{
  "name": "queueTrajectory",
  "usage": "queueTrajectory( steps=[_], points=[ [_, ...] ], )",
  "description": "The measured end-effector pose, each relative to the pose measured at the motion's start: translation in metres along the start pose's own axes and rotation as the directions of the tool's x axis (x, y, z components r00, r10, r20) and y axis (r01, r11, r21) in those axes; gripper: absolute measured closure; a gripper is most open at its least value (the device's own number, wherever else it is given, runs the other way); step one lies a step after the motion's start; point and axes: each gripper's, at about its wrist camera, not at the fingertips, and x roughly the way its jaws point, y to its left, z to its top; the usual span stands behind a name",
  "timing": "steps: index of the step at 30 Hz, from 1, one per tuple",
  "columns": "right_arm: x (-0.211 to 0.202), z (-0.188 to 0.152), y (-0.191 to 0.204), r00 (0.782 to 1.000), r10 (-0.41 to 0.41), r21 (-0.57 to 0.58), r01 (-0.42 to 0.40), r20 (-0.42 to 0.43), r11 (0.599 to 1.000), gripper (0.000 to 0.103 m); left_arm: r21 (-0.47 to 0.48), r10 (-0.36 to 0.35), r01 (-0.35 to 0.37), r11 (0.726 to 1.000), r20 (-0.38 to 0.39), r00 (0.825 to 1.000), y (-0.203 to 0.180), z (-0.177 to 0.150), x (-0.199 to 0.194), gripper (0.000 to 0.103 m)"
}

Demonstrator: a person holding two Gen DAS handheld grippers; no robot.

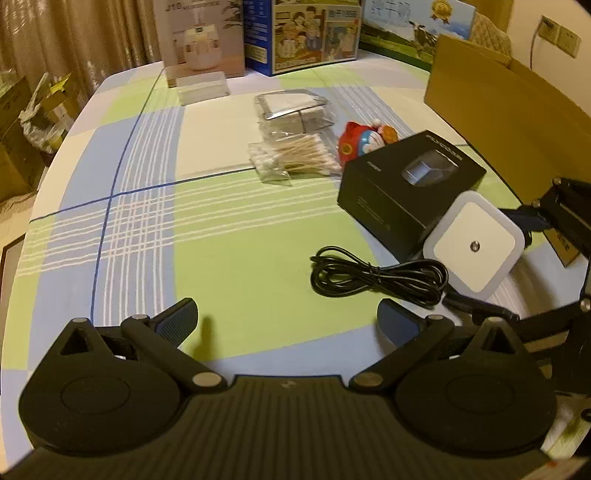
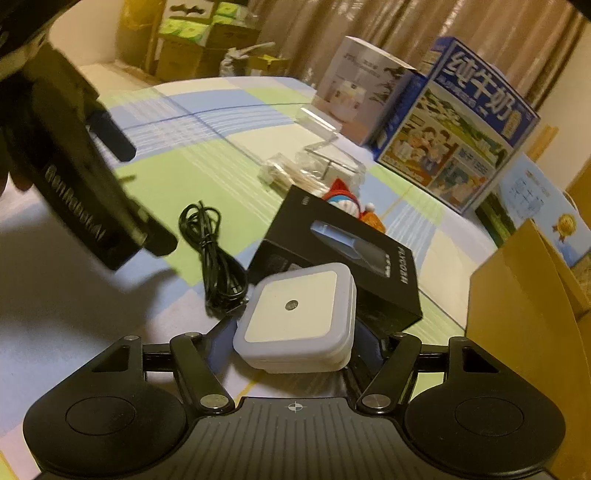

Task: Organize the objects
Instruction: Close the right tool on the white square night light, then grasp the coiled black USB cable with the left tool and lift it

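My right gripper [image 2: 295, 347] is shut on a white square night light [image 2: 297, 315] and holds it just above the cloth; the light also shows in the left wrist view [image 1: 474, 245]. My left gripper [image 1: 286, 321] is open and empty above the checked tablecloth [image 1: 229, 258]. A coiled black cable [image 1: 373, 275] lies just ahead and right of it, also seen from the right wrist [image 2: 216, 258]. A black product box [image 1: 406, 184] lies behind the light. Cotton swabs [image 1: 295, 158], a clear packet [image 1: 291, 110] and a Doraemon toy [image 1: 365, 142] lie farther back.
An open brown cardboard box [image 1: 509, 103] stands at the right, also in the right wrist view [image 2: 532, 314]. A milk carton box [image 1: 314, 33], a humidifier box [image 1: 199, 37] and a small clear case [image 1: 203, 88] stand at the table's far edge.
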Motion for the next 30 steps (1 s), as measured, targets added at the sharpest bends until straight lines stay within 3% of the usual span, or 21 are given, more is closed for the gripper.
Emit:
queueTrajectory(
  steps=[8,14,20,25,30],
  points=[
    [-0.015,-0.002,-0.023,1.000,0.005,0.156,-0.005,-0.002,0.988,0.038,0.120,-0.027,0.025,0.992,0.018,0.999,-0.017,-0.001,0.001,0.001],
    [-0.022,-0.004,-0.035,1.000,-0.015,0.206,0.014,0.005,0.978,0.038,0.189,-0.076,0.067,0.980,0.045,0.996,-0.031,0.000,0.001,0.001],
    [-0.024,-0.007,-0.041,1.000,-0.023,0.230,0.022,0.002,0.973,0.038,0.286,-0.044,0.026,0.958,0.054,0.998,-0.039,0.007,0.014,0.003],
    [-0.023,-0.009,-0.046,1.000,-0.026,0.249,0.026,-0.002,0.968,0.038,0.384,-0.078,0.047,0.922,0.067,0.995,-0.047,0.015,0.023,0.005],
    [-0.024,-0.010,-0.049,1.000,-0.020,0.274,0.019,-0.001,0.961,0.038,0.433,-0.137,0.104,0.895,0.046,0.989,-0.053,0.018,0.032,0.016]
  ],
)
